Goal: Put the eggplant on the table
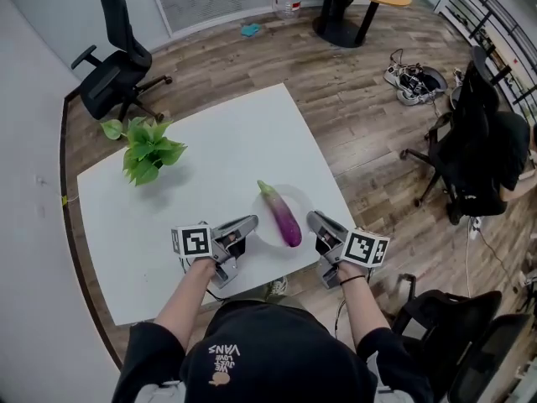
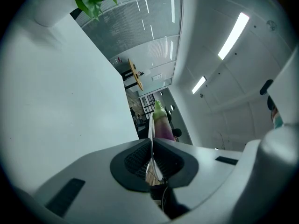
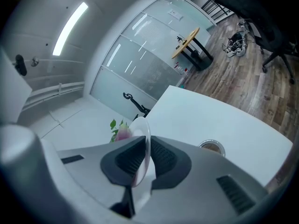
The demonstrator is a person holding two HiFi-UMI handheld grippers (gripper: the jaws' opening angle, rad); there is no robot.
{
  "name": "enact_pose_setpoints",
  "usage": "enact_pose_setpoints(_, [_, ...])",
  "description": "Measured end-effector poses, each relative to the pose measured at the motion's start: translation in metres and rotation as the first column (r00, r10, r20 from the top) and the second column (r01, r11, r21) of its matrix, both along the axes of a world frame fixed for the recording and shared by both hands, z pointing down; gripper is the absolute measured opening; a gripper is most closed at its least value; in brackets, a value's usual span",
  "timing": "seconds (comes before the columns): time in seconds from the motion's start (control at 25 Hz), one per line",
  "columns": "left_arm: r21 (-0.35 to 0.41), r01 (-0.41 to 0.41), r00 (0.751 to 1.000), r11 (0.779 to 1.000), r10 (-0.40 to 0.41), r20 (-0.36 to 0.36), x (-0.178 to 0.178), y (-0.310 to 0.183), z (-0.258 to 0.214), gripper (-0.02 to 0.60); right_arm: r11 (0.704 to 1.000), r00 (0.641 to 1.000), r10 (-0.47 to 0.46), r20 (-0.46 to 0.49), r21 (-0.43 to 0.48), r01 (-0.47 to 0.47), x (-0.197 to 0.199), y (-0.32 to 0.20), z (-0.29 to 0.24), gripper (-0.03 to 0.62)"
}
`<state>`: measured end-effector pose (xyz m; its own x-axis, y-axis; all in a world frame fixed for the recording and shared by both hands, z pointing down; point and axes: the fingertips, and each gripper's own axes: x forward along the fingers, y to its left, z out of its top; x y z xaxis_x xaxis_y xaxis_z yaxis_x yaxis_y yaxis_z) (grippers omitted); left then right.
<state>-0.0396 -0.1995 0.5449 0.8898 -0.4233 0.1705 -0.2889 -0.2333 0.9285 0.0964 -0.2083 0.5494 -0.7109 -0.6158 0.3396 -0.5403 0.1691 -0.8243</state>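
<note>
Fingers (image 2: 133,161) of the left gripper (image 1: 250,224) and the right gripper (image 1: 314,220) are pinching, almost closed, on opposite rims of a white plate (image 1: 263,240) that is carrying the purple eggplant (image 1: 284,217) over the near part of the white table (image 1: 210,158). Whether the plate is touching the table cannot be told. Doing this well probably means holding both grips level while lowering, so the eggplant is not rolling off, and staying well apart from the potted plant (image 1: 148,148).

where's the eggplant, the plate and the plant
purple eggplant (image 1: 281,214): head view, middle of its body
round white plate (image 1: 303,205): head view, bare right side
green leafy plant (image 1: 149,151): head view, centre of leaves
</note>
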Motion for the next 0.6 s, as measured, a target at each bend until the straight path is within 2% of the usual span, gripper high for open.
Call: enact_pose_setpoints(0.6, [-0.067,0.005,0.999,0.998,-0.001,0.049,-0.007,-0.032,0.047,0.025,0.998,0.999,-0.012,-0.048,-0.06,0.009,-0.008,-0.031,0.049,0.035])
